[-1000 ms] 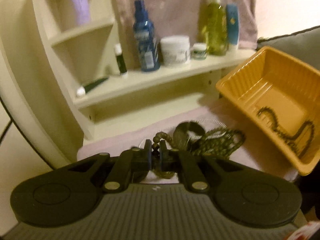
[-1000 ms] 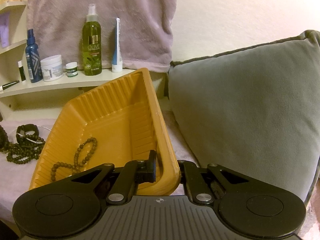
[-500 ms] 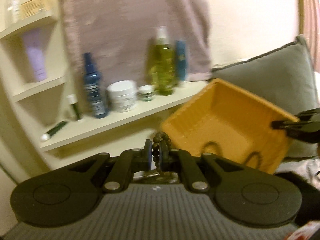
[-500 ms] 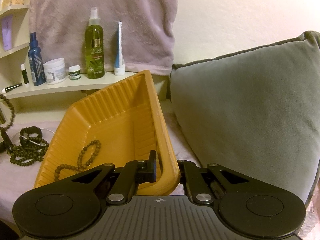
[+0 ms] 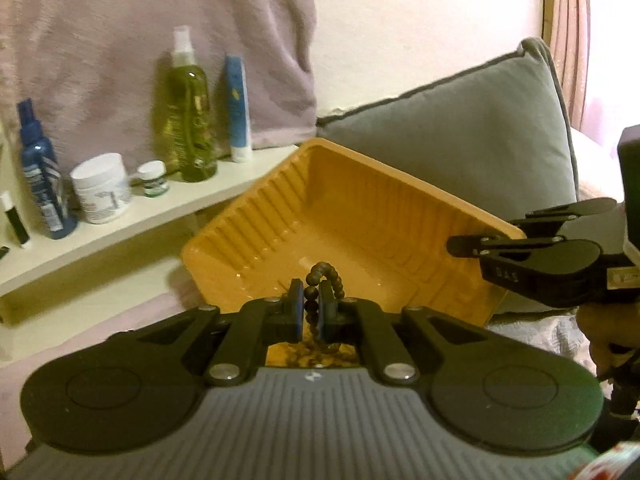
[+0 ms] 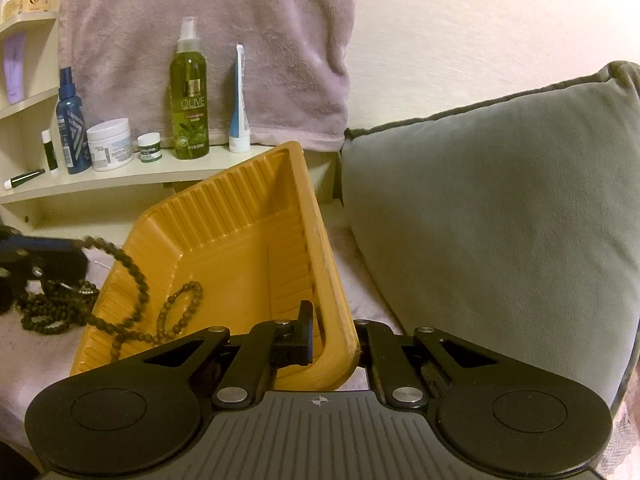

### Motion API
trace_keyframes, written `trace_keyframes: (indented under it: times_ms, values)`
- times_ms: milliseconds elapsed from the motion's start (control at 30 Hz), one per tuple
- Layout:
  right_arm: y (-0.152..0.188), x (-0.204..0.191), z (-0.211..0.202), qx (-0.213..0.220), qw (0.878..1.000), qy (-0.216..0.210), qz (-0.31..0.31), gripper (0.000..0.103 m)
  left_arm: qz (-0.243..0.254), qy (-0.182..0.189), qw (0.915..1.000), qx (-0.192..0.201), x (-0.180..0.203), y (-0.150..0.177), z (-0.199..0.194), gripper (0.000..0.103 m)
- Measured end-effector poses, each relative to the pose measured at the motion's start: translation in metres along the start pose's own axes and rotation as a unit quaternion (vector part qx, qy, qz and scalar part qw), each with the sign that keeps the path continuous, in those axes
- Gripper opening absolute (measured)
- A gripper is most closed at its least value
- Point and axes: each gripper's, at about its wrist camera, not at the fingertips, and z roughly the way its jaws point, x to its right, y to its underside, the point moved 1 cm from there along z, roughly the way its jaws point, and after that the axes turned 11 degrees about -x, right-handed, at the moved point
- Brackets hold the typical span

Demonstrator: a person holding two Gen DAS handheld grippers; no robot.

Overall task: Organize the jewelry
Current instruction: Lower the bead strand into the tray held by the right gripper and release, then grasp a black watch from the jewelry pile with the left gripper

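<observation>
Right gripper pinches tilted orange tray rim, steadying it; left gripper, at nine o'clock, clamps bead strand for dropping in.

Cream wall, grey cushion, white shelf, mauve towel

Left gripper pinched nearly closed, angled downward; right gripper likewise clamped, tilted down

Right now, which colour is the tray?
Orange-yellow, all one colour. The tray shows best in the right wrist view.
</observation>
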Motion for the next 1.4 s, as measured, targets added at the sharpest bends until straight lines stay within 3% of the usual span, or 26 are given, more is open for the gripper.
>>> trace_keyframes:
  times_ms: [233, 333, 433, 767, 1200, 1400]
  values:
    - [0.000, 0.000, 0.000, 0.000, 1.000, 0.000, 0.001, 0.007, 0.010, 0.010, 0.9998, -0.014, 0.009, 0.000, 0.019, 0.008]
    - [0.000, 0.000, 0.000, 0.000, 1.000, 0.000, 0.000, 0.007, 0.009, 0.013, 0.9997, -0.020, 0.009, 0.000, 0.023, 0.028]
    - [0.000, 0.000, 0.000, 0.001, 1.000, -0.001, 0.001, 0.007, 0.007, 0.004, 0.9997, -0.022, 0.006, 0.003, 0.023, 0.028]
    - [0.000, 0.000, 0.001, 0.001, 1.000, -0.001, 0.000, 0.007, -0.040, -0.081, 0.9958, -0.016, -0.030, 0.030, -0.007, 0.028]
    - [0.000, 0.000, 0.000, 0.000, 1.000, 0.003, -0.005, 0.007, -0.109, -0.200, 0.9729, -0.039, -0.103, 0.084, -0.033, 0.028]
    - [0.000, 0.000, 0.002, -0.001, 1.000, 0.004, -0.007, 0.007, -0.129, -0.224, 0.9648, -0.047, -0.125, 0.100, -0.032, 0.028]
